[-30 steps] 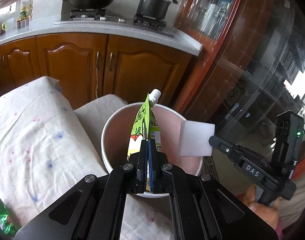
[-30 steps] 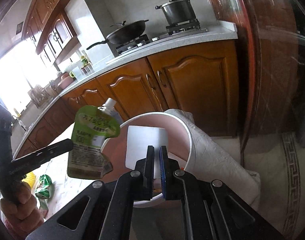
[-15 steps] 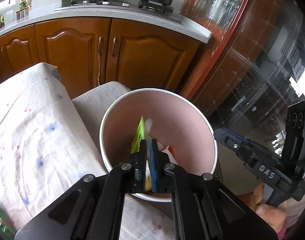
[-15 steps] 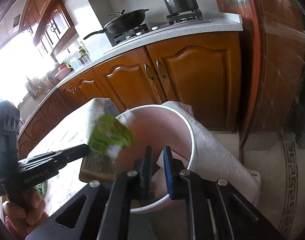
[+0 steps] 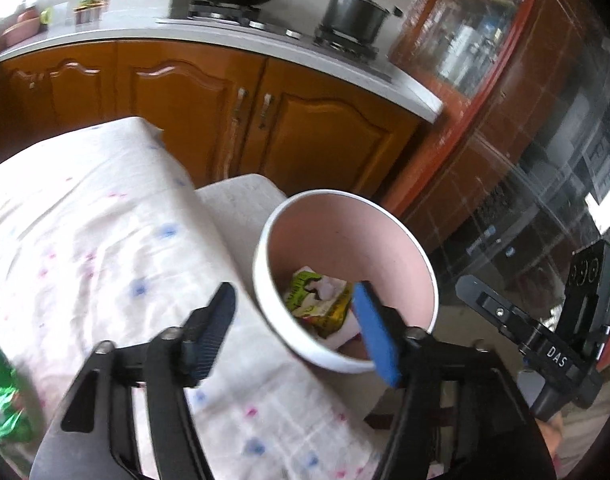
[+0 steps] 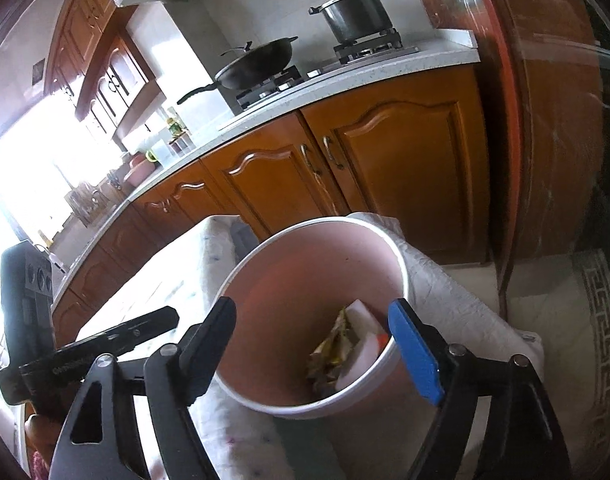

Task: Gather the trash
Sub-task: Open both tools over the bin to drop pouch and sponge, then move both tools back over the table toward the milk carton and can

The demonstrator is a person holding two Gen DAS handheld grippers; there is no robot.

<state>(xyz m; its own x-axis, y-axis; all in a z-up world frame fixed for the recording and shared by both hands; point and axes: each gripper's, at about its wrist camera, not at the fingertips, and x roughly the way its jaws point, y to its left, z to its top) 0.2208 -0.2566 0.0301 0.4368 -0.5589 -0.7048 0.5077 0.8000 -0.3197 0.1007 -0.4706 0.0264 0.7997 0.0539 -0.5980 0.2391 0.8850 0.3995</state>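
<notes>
Only the left view shows green wrapper (image 5: 3,404); both grippers' jaws opening, empty, over bin (image 5: 385,240).

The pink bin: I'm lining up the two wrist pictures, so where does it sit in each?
Left wrist view: the pink bin sits right of centre, its near rim behind the blue finger, with trash inside.
Right wrist view: the pink bin sits at centre, between the two fingers.
Shared landmark: the steel pot on the stove, beside the black wok.
</notes>
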